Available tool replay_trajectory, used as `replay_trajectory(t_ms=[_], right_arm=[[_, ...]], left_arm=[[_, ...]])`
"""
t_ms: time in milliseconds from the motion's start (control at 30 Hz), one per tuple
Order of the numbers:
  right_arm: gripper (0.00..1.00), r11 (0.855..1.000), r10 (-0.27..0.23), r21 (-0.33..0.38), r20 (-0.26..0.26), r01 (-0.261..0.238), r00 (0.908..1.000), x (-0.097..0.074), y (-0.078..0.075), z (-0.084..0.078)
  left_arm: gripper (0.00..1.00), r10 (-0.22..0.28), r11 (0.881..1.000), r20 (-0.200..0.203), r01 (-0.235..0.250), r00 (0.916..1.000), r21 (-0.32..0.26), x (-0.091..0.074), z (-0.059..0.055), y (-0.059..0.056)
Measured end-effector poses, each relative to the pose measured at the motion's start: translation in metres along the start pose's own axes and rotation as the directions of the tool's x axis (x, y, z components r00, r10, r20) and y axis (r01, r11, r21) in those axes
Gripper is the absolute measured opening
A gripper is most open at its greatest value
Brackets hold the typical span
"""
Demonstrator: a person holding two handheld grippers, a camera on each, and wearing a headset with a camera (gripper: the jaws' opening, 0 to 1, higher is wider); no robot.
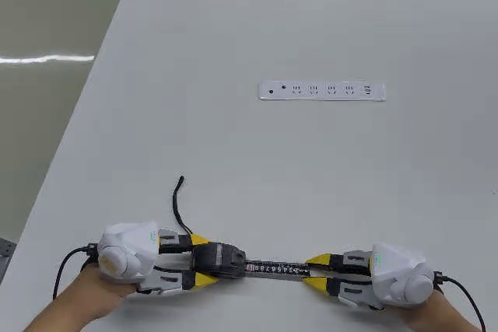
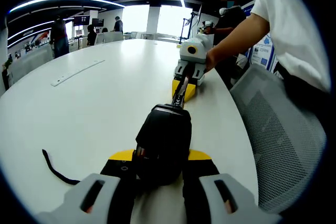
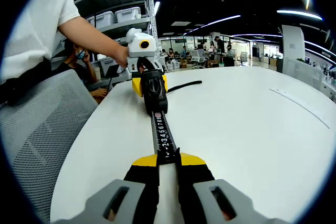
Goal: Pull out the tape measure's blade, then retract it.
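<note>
- Nearest in the head view, 2 hands hold the grippers at the near edge of the white table [image 1: 233, 153]: the left hand [image 1: 82, 297] and the right hand [image 1: 440, 316].
- The left gripper [image 1: 202, 260] is clamped on the black tape measure [image 1: 222, 260], with 1 yellow-tipped jaw on each side of the case. In the left gripper view the case fills the gap between the 2 jaws.
- The right gripper [image 1: 315, 270] has its jaws pinched almost together on the end of the blade [image 1: 276, 268].
- The blade is out of the case and runs straight from the tape measure on the left to the right gripper on the right. It sits low over the table, and I cannot tell whether it touches. Its printed numbers show in the right gripper view.
- A black strap [image 1: 179, 204] lies on the table, running from the case toward the far side.
- A white power strip [image 1: 321, 91] lies flat on the table, far from the grippers and a little right of the middle.
- A grey mesh chair [image 3: 47, 129] stands beside the table's near edge.
</note>
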State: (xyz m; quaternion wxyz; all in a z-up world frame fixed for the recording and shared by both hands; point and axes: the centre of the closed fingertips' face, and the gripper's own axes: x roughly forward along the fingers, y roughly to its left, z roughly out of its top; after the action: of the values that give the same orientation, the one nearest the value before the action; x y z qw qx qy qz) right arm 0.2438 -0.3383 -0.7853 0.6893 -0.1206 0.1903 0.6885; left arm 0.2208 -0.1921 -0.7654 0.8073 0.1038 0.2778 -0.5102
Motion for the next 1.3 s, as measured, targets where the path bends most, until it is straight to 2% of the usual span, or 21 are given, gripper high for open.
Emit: replay_trajectory(t_ms=[867,1300], right_arm=[[0.10,1.000,-0.009,0.023,-0.003,0.009,1.0000,-0.029,-0.004,-0.013],[0.10,1.000,-0.015,0.025,-0.004,0.015,0.9999,-0.038,-0.005,-0.016]], left_arm=[[0.30,-0.001,1.000,-0.003,0.001,1.0000,-0.006,0.000,0.000,0.000],[0.30,0.000,1.000,-0.006,0.000,1.0000,-0.008,0.001,-0.001,0.000]])
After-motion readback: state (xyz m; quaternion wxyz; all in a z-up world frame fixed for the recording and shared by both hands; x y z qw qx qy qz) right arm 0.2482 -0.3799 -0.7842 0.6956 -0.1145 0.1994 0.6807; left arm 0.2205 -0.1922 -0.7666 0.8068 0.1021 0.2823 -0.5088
